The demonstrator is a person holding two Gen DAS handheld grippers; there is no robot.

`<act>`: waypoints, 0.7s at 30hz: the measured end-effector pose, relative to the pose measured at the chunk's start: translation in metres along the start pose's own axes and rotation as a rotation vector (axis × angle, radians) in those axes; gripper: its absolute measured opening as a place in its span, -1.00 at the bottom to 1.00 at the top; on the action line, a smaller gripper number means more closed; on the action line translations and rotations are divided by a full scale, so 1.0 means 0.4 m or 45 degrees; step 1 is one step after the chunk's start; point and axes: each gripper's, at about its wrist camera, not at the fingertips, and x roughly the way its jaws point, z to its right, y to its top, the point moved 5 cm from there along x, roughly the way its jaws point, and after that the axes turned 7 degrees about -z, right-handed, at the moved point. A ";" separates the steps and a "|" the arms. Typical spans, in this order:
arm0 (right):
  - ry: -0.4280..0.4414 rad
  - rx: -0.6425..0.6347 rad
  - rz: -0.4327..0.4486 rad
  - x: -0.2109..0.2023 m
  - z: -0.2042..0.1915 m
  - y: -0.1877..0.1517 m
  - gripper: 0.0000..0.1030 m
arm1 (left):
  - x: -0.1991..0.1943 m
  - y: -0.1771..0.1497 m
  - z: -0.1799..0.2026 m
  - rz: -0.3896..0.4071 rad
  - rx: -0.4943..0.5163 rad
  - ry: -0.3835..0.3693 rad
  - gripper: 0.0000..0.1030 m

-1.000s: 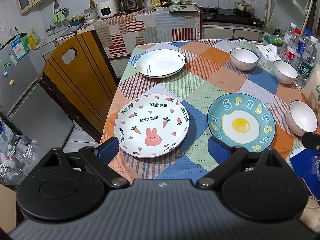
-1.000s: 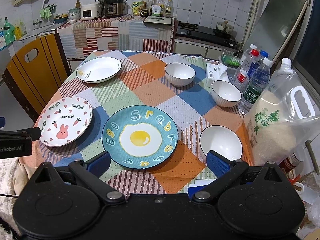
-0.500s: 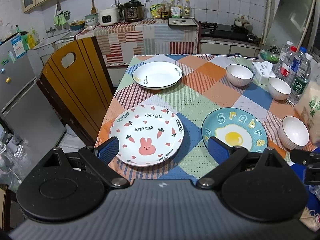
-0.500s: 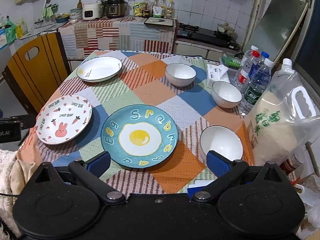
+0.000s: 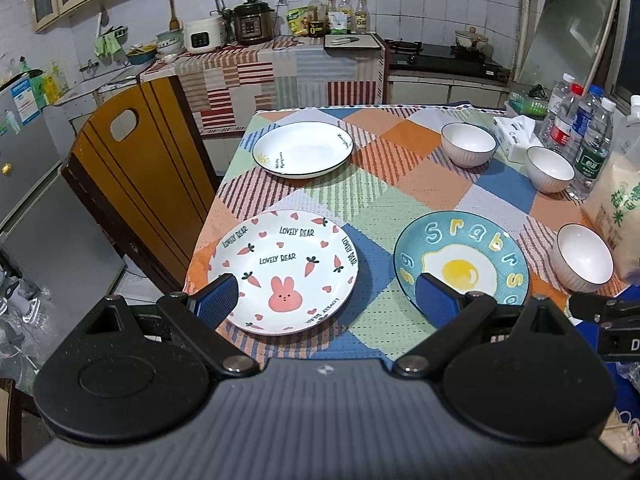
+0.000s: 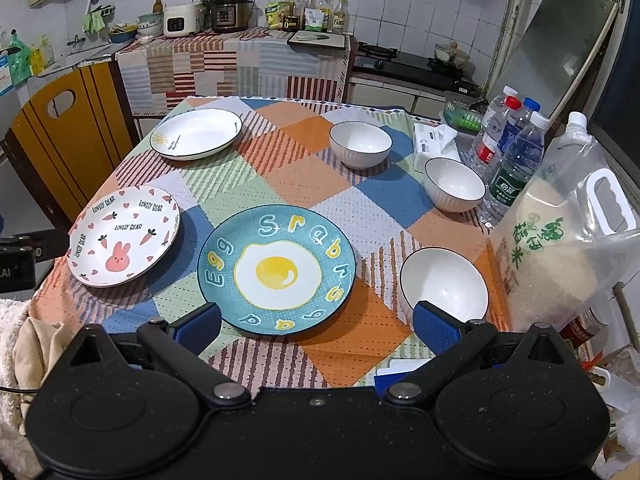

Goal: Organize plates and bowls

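Observation:
On the patchwork tablecloth lie three plates: a rabbit plate near the left edge, a blue egg plate beside it, and a plain white plate farther back. Three white bowls stand along the right: near, middle, far. My left gripper hovers open over the front edge, in front of the rabbit plate. My right gripper is open too, in front of the egg plate. Neither holds anything.
Water bottles, a tissue pack and a big rice bag crowd the table's right edge. A wooden chair stands close to the table's left side. The kitchen counter with appliances runs behind.
Both grippers have drawn back and risen slightly from the table, so the plates and bowls look smaller and farther. Nothing on the table has moved.

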 end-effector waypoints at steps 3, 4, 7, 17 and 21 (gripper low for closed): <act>0.020 -0.017 0.023 0.005 -0.001 0.004 1.00 | 0.020 0.011 0.005 -0.005 0.017 -0.016 0.87; 0.034 -0.025 0.047 0.005 0.000 0.006 1.00 | 0.029 0.017 0.006 -0.004 0.023 -0.024 0.87; 0.097 -0.057 0.172 0.012 0.010 0.017 1.00 | 0.067 0.037 0.013 -0.023 0.035 -0.064 0.85; 0.318 -0.172 0.199 0.225 0.046 -0.025 0.84 | 0.286 0.002 0.108 -0.164 0.083 -0.233 0.79; 0.463 -0.013 0.101 0.307 0.066 -0.043 0.68 | 0.368 -0.018 0.157 -0.225 0.132 -0.220 0.79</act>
